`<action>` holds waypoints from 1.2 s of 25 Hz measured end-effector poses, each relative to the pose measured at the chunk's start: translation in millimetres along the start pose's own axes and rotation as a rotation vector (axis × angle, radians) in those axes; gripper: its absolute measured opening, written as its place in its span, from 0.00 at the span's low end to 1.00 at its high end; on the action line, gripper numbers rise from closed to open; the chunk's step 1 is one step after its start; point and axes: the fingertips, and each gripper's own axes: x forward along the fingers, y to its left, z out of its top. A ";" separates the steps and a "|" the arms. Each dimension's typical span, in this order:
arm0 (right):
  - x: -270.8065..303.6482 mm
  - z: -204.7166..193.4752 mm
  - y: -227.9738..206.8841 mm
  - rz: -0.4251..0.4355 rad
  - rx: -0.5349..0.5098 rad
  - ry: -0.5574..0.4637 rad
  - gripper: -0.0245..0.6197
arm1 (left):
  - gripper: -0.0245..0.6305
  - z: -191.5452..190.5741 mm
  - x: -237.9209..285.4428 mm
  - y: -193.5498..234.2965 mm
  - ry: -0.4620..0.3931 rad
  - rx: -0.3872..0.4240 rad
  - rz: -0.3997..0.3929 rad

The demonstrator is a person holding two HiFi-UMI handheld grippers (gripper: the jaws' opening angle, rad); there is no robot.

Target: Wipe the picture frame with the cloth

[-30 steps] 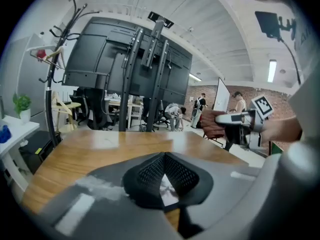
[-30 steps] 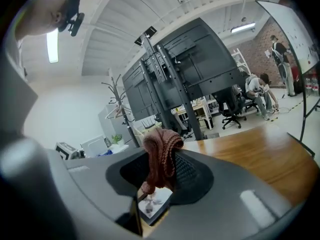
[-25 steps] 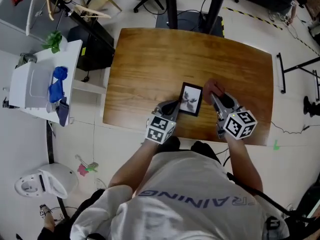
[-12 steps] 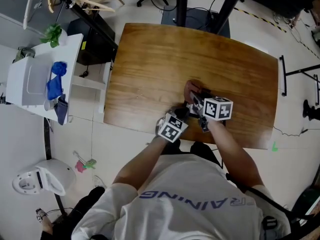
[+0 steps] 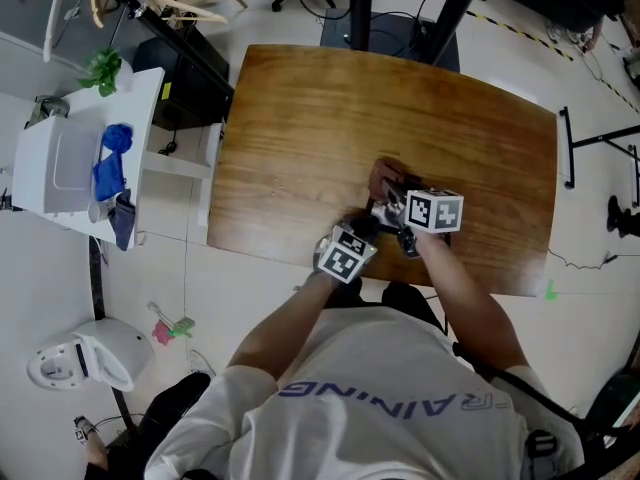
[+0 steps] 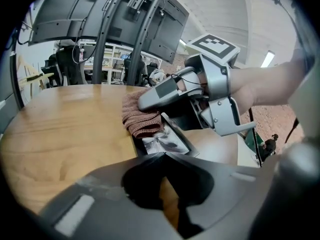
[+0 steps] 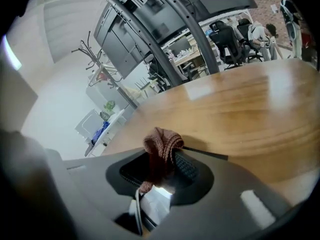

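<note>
Right tool [image 7: 159, 180] clamping cloth [image 7: 162, 145], left tool [image 6: 162, 156] pinching picture frame [image 6: 169, 141]

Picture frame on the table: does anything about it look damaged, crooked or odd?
Nothing stands out. The picture frame lies flat on the wooden table and looks intact. The right gripper presses a bunched brown cloth onto one end, and the left gripper pinches the opposite edge.

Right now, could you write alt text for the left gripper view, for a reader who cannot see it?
The right gripper holds a brown cloth on a picture frame lying on a wooden table; the left gripper pinches the frame's near edge.
</note>
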 end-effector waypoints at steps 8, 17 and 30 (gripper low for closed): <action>-29.9 0.3 -28.5 -0.088 -0.091 0.003 0.22 | 0.04 -0.8 0.1 1.3 -0.008 0.003 0.031; -64.9 -2.3 -61.0 -0.135 -0.040 -0.038 0.22 | 0.04 -0.5 0.4 1.8 -0.018 -0.007 0.040; -62.9 7.9 -73.7 -0.143 -0.073 -0.068 0.23 | 0.04 -1.1 0.6 -3.3 0.004 -0.055 0.003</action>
